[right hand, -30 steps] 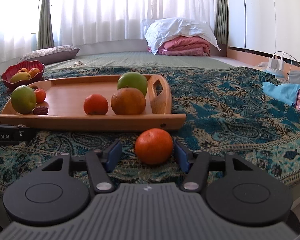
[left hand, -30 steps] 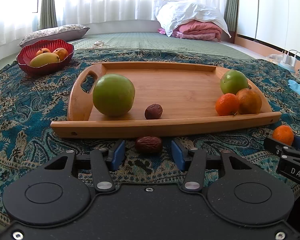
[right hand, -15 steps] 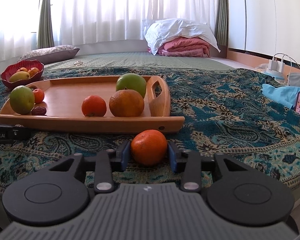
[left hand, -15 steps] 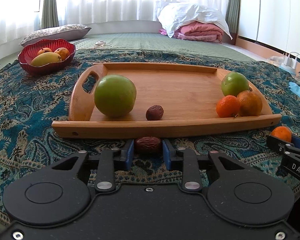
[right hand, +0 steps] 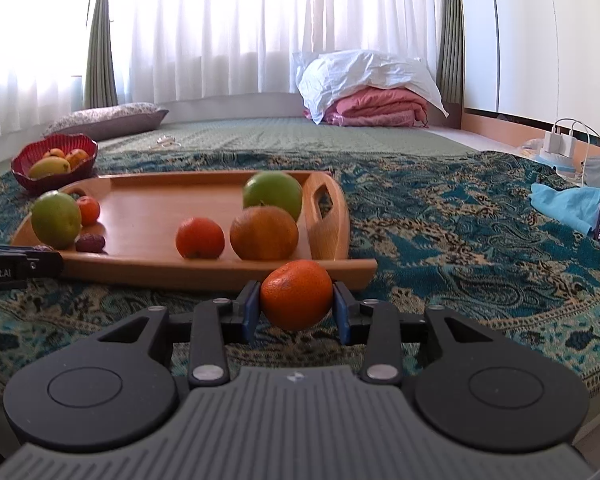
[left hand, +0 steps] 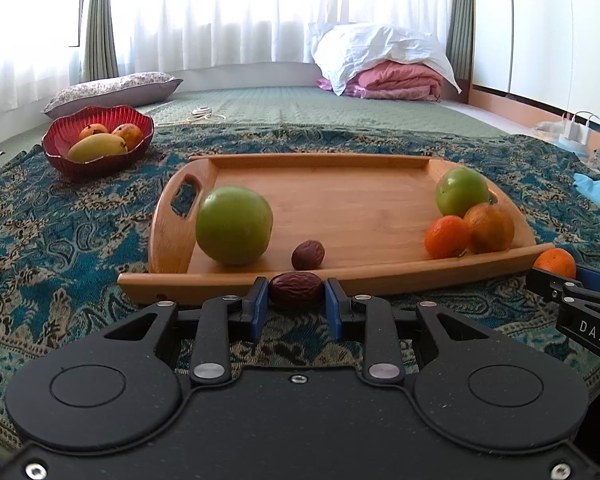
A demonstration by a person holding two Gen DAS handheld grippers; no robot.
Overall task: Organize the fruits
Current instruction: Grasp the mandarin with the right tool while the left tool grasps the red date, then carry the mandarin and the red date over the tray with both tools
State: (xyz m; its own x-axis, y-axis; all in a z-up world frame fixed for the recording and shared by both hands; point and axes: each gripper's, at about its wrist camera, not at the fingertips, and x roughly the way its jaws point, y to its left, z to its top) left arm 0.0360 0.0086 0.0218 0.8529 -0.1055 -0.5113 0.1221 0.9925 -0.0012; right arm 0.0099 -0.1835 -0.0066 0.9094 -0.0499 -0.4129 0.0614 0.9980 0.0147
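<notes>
Before the wooden tray, we grip two fruits.
Our left gripper has just closed its jaws on a brown date; our right gripper has just closed on a mandarin, both at the tray's near rim over the patterned cloth.

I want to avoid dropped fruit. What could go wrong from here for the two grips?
The left gripper pinches a small wrinkled date near its fingertips; it may slip out on lifting. The right gripper squeezes a round mandarin; it could roll free or hit the tray rim just ahead.
</notes>
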